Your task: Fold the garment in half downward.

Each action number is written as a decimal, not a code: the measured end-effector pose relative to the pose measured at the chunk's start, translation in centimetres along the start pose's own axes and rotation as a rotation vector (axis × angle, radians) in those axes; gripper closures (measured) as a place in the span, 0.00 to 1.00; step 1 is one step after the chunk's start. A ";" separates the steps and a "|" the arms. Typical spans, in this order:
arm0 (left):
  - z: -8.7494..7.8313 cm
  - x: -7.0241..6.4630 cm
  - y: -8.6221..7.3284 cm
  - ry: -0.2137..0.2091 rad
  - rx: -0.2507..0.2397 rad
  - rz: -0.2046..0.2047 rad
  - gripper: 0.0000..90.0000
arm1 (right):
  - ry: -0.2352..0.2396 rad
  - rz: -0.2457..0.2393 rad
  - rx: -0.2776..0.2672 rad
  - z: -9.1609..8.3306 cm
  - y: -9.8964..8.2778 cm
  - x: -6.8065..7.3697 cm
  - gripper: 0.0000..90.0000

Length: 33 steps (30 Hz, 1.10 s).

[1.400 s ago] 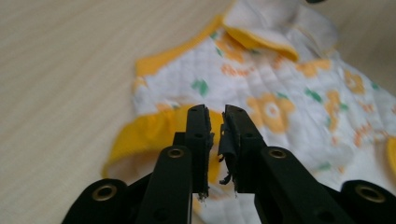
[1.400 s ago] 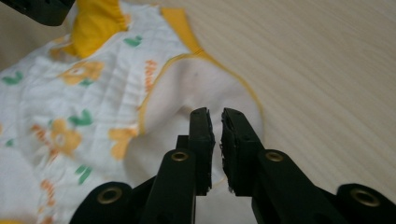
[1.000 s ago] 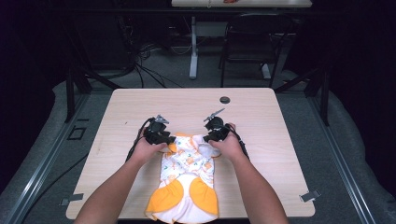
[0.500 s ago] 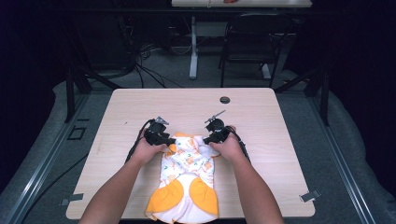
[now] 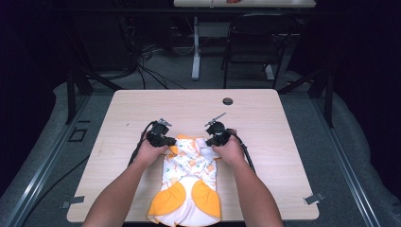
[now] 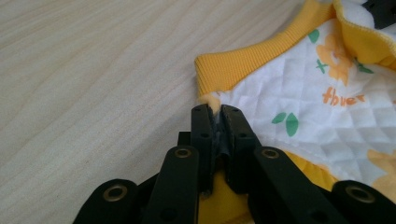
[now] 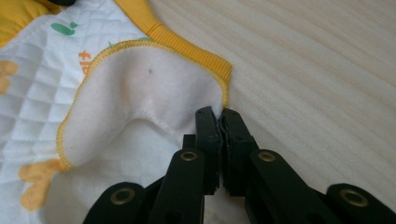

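A small white quilted garment (image 5: 189, 175) with orange flower print and yellow trim lies on the wooden table (image 5: 265, 118), its yellow-padded end toward the near edge. My left gripper (image 5: 166, 141) is shut on the garment's far left corner, pinching the yellow ribbed band (image 6: 243, 65) between its jaws (image 6: 217, 110). My right gripper (image 5: 213, 140) is shut on the far right corner, where the fabric (image 7: 140, 84) is folded back so its white inner side shows (image 7: 218, 111). Both hands rest on the garment's sides.
A small dark round hole (image 5: 228, 101) sits in the table's far part. Cables (image 5: 140, 142) trail from both grippers across the tabletop. Beyond the table stand a chair (image 5: 250, 47) and another desk's leg (image 5: 196, 52) on the grey floor.
Both grippers have stayed clamped on the garment's far corners; the hands and the fabric have hardly shifted.
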<state>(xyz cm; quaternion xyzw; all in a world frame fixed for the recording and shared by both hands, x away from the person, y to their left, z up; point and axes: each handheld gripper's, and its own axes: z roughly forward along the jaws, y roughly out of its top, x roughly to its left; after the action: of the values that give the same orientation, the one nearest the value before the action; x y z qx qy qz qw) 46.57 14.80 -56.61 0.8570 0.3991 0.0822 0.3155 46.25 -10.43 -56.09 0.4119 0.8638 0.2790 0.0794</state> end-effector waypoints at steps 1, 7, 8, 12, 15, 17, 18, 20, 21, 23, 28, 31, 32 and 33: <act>-0.1 0.0 0.1 0.001 -0.001 -0.002 0.95 | -0.006 -0.007 -0.001 0.0 0.0 0.0 0.97; -1.2 0.0 0.5 0.001 -0.031 0.012 0.95 | -0.021 -0.056 -0.001 -1.6 0.8 -0.1 0.97; -1.5 -0.1 0.6 0.001 -0.041 0.011 0.95 | -0.026 -0.063 -0.002 -1.7 0.9 -0.1 0.97; -2.4 -0.1 1.1 0.003 -0.058 0.014 0.96 | -0.038 -0.107 -0.016 -2.6 1.6 0.2 0.97; -3.3 0.1 1.6 0.007 -0.085 0.014 0.96 | -0.051 -0.120 -0.041 -3.3 2.3 0.3 0.97; -4.1 0.2 2.1 0.012 -0.107 0.016 0.96 | -0.061 -0.133 -0.054 -4.1 2.9 0.2 0.97; -4.3 0.2 2.2 0.018 -0.113 0.019 0.96 | -0.065 -0.139 -0.070 -4.4 3.1 0.2 0.97; -4.8 0.2 2.6 0.025 -0.127 0.027 0.96 | -0.067 -0.139 -0.080 -4.9 3.5 0.2 0.97; -5.2 0.2 2.8 0.028 -0.141 0.028 0.96 | -0.071 -0.150 -0.087 -5.2 3.7 0.3 0.97; -5.7 0.2 3.1 0.039 -0.147 0.037 0.96 | -0.080 -0.165 -0.105 -5.9 4.2 0.5 0.97; -7.0 0.2 4.0 0.058 -0.191 0.053 0.96 | -0.102 -0.200 -0.135 -7.2 4.9 0.9 0.97; -7.9 0.1 4.6 0.069 -0.205 0.069 0.96 | -0.114 -0.215 -0.160 -8.1 5.4 1.1 0.97; -8.1 0.0 4.7 0.078 -0.220 0.073 0.96 | -0.118 -0.218 -0.172 -8.4 5.6 1.1 0.97; -8.5 0.0 5.0 0.086 -0.228 0.082 0.96 | -0.121 -0.222 -0.182 -8.8 5.8 1.2 0.97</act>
<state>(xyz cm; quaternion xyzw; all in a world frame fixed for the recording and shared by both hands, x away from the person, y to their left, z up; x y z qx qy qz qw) 46.38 16.42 -46.95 0.8268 0.3650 0.1768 0.3899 46.14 -10.29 -45.51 0.3213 0.8687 0.3203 0.1988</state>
